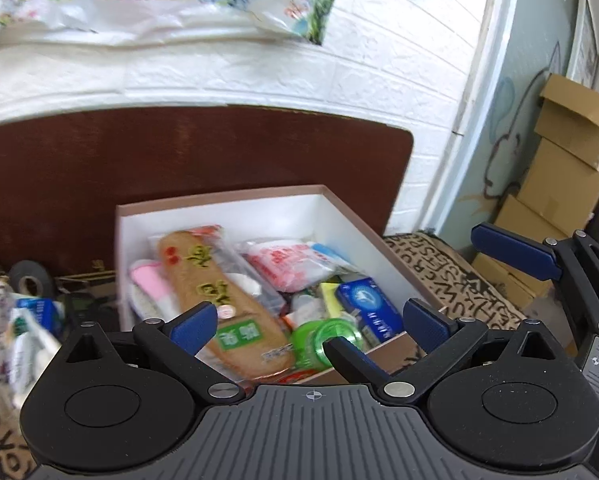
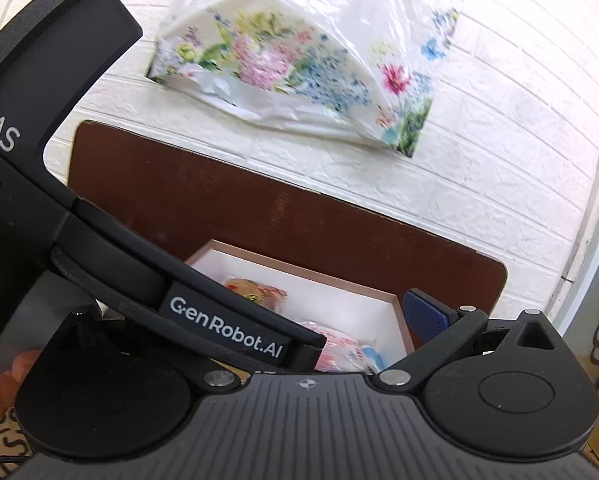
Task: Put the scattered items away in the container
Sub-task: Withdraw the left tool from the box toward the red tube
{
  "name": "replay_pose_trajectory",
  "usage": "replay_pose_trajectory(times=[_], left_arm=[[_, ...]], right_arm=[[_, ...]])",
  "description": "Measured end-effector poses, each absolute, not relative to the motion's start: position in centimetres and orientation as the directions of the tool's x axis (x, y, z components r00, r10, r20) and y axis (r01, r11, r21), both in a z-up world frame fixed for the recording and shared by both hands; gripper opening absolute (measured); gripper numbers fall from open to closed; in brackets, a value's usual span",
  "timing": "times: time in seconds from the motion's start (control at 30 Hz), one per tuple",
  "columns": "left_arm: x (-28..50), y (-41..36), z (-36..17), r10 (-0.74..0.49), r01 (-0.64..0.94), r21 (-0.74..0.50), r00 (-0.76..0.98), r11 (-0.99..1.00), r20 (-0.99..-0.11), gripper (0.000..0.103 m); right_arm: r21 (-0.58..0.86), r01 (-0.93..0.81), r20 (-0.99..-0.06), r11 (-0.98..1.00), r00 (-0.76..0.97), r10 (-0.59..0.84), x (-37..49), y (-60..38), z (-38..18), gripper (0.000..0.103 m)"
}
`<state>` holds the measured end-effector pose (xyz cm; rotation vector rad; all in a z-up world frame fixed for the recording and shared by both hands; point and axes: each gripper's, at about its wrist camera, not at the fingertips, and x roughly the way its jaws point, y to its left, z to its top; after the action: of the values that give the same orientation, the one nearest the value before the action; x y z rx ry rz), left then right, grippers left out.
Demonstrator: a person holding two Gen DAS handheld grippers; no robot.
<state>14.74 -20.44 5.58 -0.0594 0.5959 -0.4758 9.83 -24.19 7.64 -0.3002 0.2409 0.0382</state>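
Left wrist view: the left gripper [image 1: 311,326] is held over the near edge of the box [image 1: 339,216], jaws spread and empty. Yellow characters are seen on the long brown packet [image 1: 215,288], which lies in the box with a pink-printed bag [image 1: 295,264], a blue carton [image 1: 369,306] and a green bottle [image 1: 323,340]. The box is well filled. A tape roll [image 1: 31,280] lies outside, to its left.

Right wrist view: "GenRobot.AI" is read on the other device [image 2: 227,328], which hides the right gripper's left finger; one blue pad [image 2: 425,316] is seen, so its jaw state cannot be told. A flowered bag [image 2: 299,60] hangs on the brick wall.
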Motion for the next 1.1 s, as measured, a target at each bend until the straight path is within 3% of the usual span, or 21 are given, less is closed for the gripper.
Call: replay_pose_trajectory(times=[0.27,1.1], left_arm=[[11.7,-17.3,4.8,-0.356,0.327,-0.153,0.763,0.932,-0.54,0.103],[5.7,-6.5,-3.3,-0.226,0.097,-0.236,0.752,0.967,-0.619,0.103]], right_arm=[[-0.297,-0.119,-0.229,0.947,0.972,0.05,7.7,-21.4,5.2,0.103],[-0.112,-0.284,-0.392,0.952,0.893,0.221,4.9,-12.1,-0.2,0.103]])
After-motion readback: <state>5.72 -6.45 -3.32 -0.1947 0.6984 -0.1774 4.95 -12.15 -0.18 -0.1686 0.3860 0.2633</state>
